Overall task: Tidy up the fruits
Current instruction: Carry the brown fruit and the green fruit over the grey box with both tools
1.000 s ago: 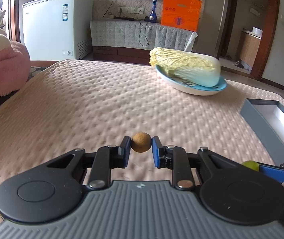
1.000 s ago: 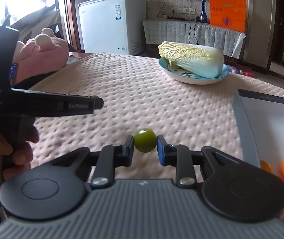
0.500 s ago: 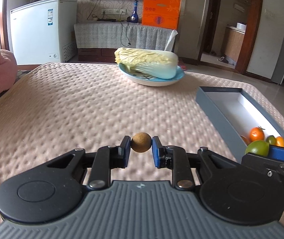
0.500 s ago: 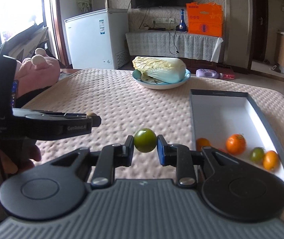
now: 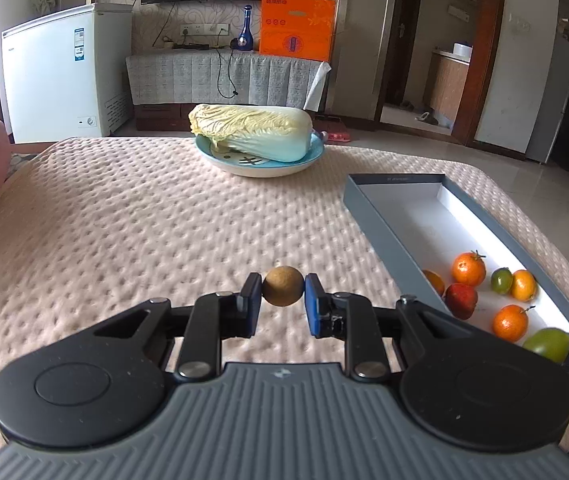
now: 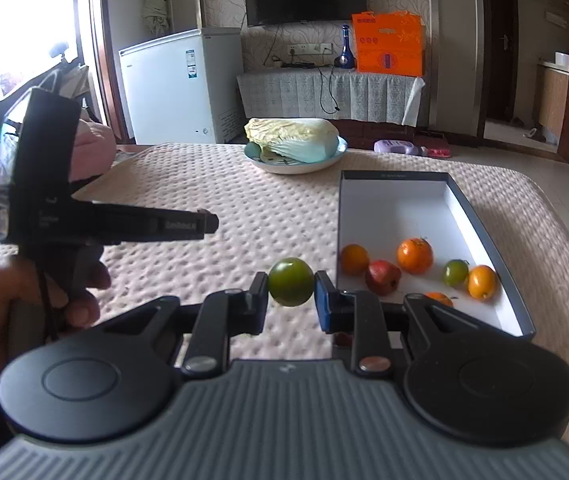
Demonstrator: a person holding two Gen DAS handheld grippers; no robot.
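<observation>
My left gripper [image 5: 283, 307] is shut on a small brown round fruit [image 5: 283, 291] and holds it above the padded table, left of the grey box [image 5: 380, 220]. My right gripper [image 6: 290, 304] is shut on a green round fruit [image 6: 290, 281], just left of the same box [image 6: 484, 228]. The box holds several fruits: oranges [image 6: 414, 255], a red one [image 6: 382, 277] and a small green one [image 6: 455, 273]. The green fruit [image 5: 547, 345] also shows at the lower right of the left wrist view. The left gripper's body [image 6: 116, 224] shows in the right wrist view.
A blue plate [image 5: 260, 168] with a Chinese cabbage [image 5: 250, 130] stands at the far side of the table. A pink plush [image 6: 94, 142] lies off the left edge. A white freezer [image 5: 64, 76] and a cabinet stand behind the table.
Both grippers have moved right and toward the box while holding their fruits. The box and its fruits now show more fully in both views.
</observation>
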